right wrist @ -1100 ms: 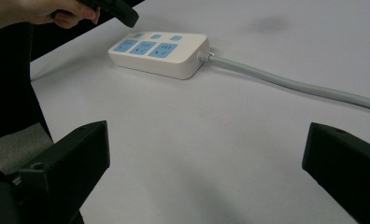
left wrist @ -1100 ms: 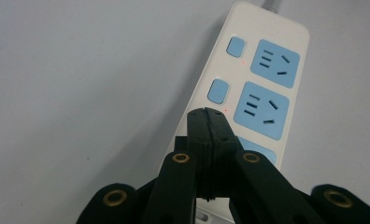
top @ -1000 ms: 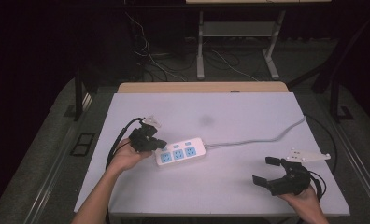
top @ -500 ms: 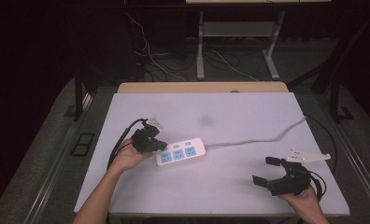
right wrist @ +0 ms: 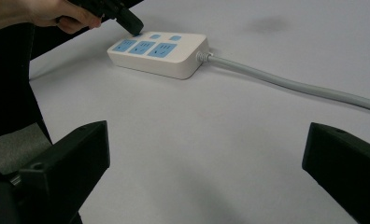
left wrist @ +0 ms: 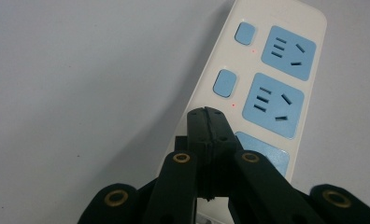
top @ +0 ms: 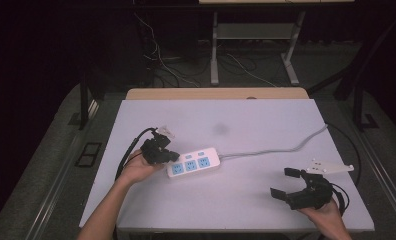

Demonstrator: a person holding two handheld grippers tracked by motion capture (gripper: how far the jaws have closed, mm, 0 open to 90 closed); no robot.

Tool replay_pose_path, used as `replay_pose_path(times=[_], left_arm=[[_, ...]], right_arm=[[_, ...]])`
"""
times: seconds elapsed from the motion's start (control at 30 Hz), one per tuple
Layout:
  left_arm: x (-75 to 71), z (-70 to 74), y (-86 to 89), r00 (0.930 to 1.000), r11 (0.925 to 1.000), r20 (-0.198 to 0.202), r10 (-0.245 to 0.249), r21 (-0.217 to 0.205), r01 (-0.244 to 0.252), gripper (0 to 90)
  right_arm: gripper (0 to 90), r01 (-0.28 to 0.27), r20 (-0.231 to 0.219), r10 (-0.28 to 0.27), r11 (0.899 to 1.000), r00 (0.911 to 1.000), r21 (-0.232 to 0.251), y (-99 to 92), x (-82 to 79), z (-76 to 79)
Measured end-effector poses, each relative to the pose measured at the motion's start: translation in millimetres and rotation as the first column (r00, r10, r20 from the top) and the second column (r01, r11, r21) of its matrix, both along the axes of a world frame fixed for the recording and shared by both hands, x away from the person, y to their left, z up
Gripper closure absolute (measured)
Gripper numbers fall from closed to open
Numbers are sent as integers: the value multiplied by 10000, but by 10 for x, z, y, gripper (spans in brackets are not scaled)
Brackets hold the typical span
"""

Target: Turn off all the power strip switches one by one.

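1. A white power strip (top: 194, 162) is seen near the middle of the table (top: 266, 125), a little toward the left. Its grey cable (top: 281, 148) runs off toward the table's right edge.
2. The left gripper (top: 172, 157) is held at the strip's left end with its jaws pressed together and nothing between them. In the left gripper view the tips (left wrist: 207, 122) are set on the nearest of the three switch buttons.
3. The right gripper (top: 282, 183) is kept well apart near the front right corner, its jaws spread wide and empty.
4. The work is judged to be at the pressing of the first switch. The two farther buttons (left wrist: 224, 83) are untouched, with a small red dot seen beside each. Whether the near switch has yet flipped cannot be told.
5. The strip's long axis lies roughly left to right across the table, slightly tilted, with the cable end toward the right and a little farther away. The sockets (top: 190, 165) are faced upward.
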State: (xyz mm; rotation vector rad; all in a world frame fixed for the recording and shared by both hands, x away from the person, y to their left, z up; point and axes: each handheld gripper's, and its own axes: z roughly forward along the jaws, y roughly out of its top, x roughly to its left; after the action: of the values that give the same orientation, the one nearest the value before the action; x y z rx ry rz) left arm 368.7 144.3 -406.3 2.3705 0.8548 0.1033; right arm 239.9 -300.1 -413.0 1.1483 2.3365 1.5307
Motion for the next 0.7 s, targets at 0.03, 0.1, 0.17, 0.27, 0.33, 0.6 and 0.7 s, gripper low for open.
replay_pose_path(times=[0.03,0.1,0.17,0.27,0.33,0.6,0.7], left_arm=[[2,-2,3,10000,10000,-42,55,-42,-55,896],[5,-3,1,9999,9999,-81,92,-63,-92,897],[3,-7,-10,9999,9999,-82,109,53,-109,897],[-12,-5,-24,10000,9999,31,90,137,-90,897],[-11,-5,-22,10000,9999,22,86,134,-87,897],[5,4,-18,9997,9997,-141,195,132,-193,895],[-2,-1,-22,9997,9997,-93,225,63,-225,895]], right_arm=[[7,-1,3,1,10000,10000,-2,0,-1,0],[7,0,1,0,10000,10000,1,-2,0,1],[7,4,7,-4,10000,10000,3,-5,1,1],[7,33,67,-34,10000,10000,68,-19,3,4],[7,43,71,-44,10000,10000,74,-23,-3,8],[7,25,64,-25,10000,10000,32,-14,-2,5],[7,29,55,-29,10000,10000,65,-22,1,4]])
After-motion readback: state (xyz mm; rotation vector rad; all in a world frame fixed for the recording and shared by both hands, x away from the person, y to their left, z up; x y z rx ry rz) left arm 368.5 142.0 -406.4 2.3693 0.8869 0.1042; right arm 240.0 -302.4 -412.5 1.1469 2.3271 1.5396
